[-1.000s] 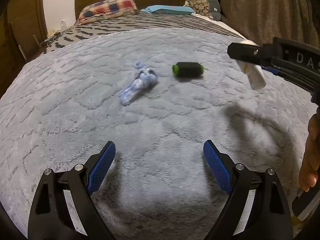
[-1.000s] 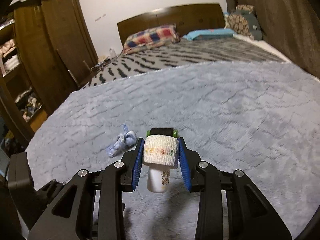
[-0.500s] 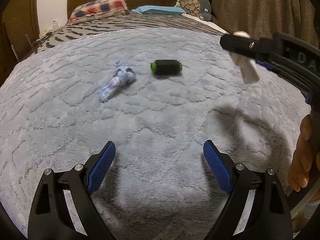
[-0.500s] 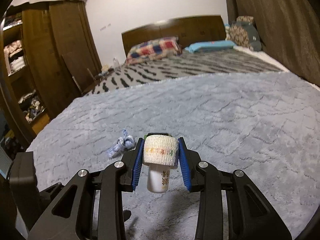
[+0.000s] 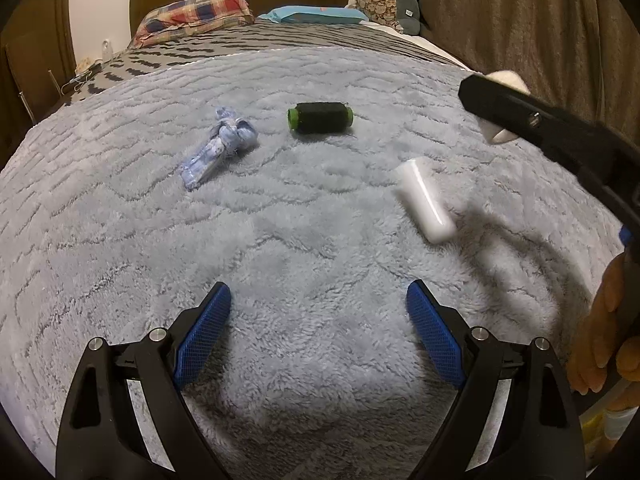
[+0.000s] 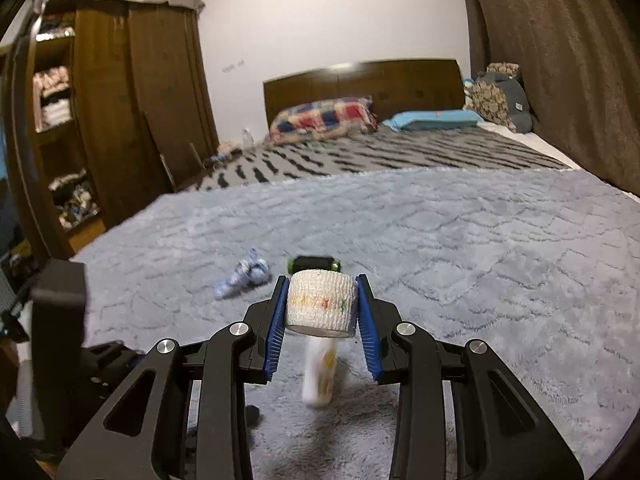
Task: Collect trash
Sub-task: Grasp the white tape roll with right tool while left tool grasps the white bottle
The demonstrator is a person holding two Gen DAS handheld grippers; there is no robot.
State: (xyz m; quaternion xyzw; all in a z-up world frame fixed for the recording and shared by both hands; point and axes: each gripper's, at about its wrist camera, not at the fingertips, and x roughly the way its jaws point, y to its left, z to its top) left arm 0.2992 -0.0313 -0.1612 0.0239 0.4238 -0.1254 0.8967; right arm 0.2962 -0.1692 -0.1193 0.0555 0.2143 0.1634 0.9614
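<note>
My right gripper (image 6: pixel 322 306) is shut on a white bandage roll (image 6: pixel 322 304), held above the grey blanket. A white tube (image 6: pixel 319 376) has slipped out of the roll and is blurred below it; in the left wrist view the tube (image 5: pixel 425 207) is near the blanket at right, below the right gripper (image 5: pixel 496 110). A crumpled blue wrapper (image 5: pixel 218 147) and a black spool with green ends (image 5: pixel 320 117) lie on the blanket ahead. My left gripper (image 5: pixel 318 340) is open and empty, low over the blanket.
The grey fluffy blanket (image 5: pixel 120 240) covers the bed's near half; a striped cover, pillows (image 5: pixel 192 16) and a headboard are beyond. A brown curtain (image 5: pixel 520 20) hangs at right. A wooden wardrobe (image 6: pixel 100 120) stands at left.
The white tube has dropped out of the bandage roll in my right gripper toward the blanket. The right gripper has risen a little.
</note>
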